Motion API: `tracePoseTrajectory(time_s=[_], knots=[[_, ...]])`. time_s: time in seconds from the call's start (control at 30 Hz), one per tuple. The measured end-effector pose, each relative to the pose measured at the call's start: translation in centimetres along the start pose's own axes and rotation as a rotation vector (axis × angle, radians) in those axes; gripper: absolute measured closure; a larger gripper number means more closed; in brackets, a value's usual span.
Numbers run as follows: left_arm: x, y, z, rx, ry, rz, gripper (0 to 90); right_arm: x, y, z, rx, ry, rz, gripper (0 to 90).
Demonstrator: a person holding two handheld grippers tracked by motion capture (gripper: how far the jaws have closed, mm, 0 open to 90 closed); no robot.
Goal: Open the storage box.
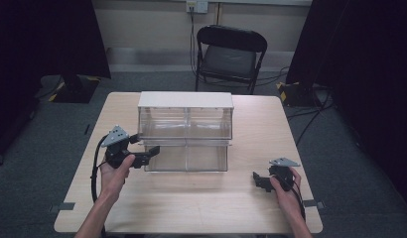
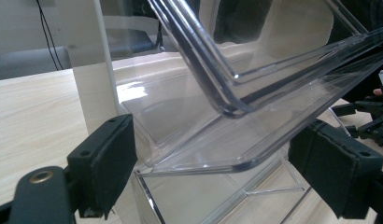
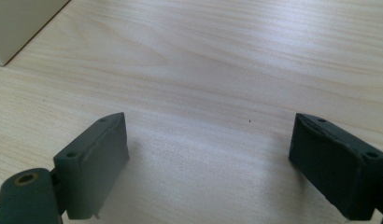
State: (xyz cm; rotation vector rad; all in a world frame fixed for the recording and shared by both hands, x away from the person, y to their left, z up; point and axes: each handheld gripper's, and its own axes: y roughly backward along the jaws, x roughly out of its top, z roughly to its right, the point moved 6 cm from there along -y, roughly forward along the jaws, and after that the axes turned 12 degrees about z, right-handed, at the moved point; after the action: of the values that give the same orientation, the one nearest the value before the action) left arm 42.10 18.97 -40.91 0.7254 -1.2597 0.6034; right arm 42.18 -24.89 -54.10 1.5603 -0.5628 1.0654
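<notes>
The left gripper [image 2: 213,163] is spread wide, nothing pinched. The clear plastic tilt-out bin [image 2: 255,93] is framed between its jaws, lip untouched. The right gripper [image 3: 208,158] is spread wide over the pale wooden table [image 3: 203,70].

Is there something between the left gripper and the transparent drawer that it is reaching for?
Nothing visible blocks it. The left gripper is open, its jaws on either side of the tilted-out clear drawer. The right gripper rests apart, over bare table.

Black folding chair [image 1: 231,54] sits behind the light wooden table [image 1: 191,208]; wall outlet [image 1: 196,6] above it with cables [image 1: 310,116] trailing across grey carpet [image 1: 57,144].
</notes>
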Motion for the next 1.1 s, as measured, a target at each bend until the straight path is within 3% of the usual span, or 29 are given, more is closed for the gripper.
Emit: tracePoseTrajectory(time_s=[1.1], knots=[[0.17, 0.07, 0.12, -0.001, -0.009, -0.001, 15.1, 0.00, 0.00, 0.00, 0.000, 0.000, 0.000, 11.1]])
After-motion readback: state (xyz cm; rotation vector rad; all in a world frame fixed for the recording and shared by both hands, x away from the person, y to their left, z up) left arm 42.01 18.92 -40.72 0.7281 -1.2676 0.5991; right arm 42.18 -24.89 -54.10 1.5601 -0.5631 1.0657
